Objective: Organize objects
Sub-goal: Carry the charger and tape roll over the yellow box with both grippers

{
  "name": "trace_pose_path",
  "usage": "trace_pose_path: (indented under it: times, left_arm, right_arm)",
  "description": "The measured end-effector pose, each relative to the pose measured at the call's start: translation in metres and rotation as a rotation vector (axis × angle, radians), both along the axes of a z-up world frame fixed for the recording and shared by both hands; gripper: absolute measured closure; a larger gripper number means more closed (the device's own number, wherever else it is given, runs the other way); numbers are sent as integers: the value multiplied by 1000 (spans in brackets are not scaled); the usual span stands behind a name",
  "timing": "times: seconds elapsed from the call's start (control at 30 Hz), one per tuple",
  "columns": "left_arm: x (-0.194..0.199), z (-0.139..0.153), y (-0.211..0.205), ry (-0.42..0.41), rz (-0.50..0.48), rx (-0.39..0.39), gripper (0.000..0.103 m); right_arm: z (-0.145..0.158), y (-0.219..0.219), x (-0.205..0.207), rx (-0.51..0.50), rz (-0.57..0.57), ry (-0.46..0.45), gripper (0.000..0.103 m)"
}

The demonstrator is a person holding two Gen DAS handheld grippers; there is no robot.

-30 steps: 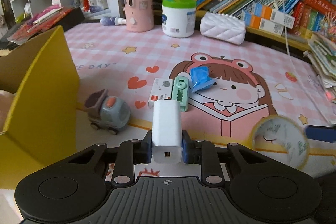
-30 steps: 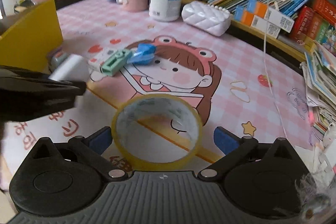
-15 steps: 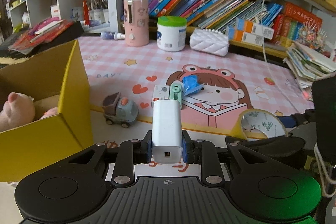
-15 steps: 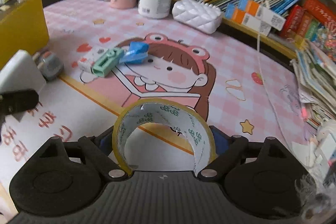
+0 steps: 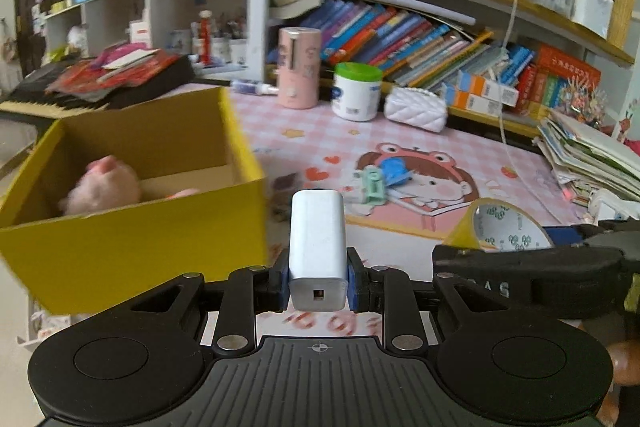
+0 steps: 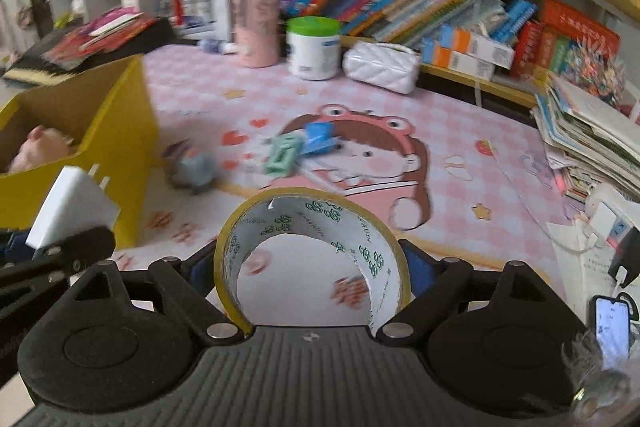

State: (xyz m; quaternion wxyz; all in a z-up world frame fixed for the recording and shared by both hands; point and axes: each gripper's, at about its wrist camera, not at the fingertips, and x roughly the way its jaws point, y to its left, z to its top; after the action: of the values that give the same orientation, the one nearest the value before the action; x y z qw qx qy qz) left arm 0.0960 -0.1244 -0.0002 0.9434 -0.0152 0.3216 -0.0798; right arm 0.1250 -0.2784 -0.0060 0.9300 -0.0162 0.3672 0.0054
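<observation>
My left gripper (image 5: 318, 285) is shut on a white charger (image 5: 318, 243) and holds it in the air beside the yellow box (image 5: 132, 227), which holds a pink plush pig (image 5: 106, 181). My right gripper (image 6: 310, 269) is shut on a yellow tape roll (image 6: 312, 215), lifted above the mat; the roll also shows in the left wrist view (image 5: 502, 227). The charger (image 6: 68, 211) and the box (image 6: 112, 131) show at the left of the right wrist view. A grey toy truck (image 6: 196, 169), a green stapler (image 6: 282, 155) and a blue object (image 6: 318, 139) lie on the pink mat (image 6: 440, 131).
A pink cup (image 5: 300, 67), a white jar with green lid (image 5: 356, 91) and a white quilted pouch (image 5: 416, 107) stand at the mat's back edge under the bookshelves. A stack of books (image 5: 592, 155) and a phone (image 6: 610, 327) lie at the right.
Both grippers have risen and pulled back with their loads. The left one has swung toward the yellow box, whose inside and pig now show. The right gripper closed on the tape a second ago.
</observation>
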Motion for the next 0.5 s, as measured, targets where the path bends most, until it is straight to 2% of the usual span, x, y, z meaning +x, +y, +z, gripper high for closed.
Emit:
trace_pose_path:
  times: [0.27, 0.5]
  left_arm:
    - [-38, -2, 60, 39, 91, -13, 79]
    - [-70, -4, 100, 58, 120, -3, 79]
  right_arm:
    - [0, 65, -43, -39, 82, 8, 14]
    - [-3, 103, -71, -17, 106, 23, 14]
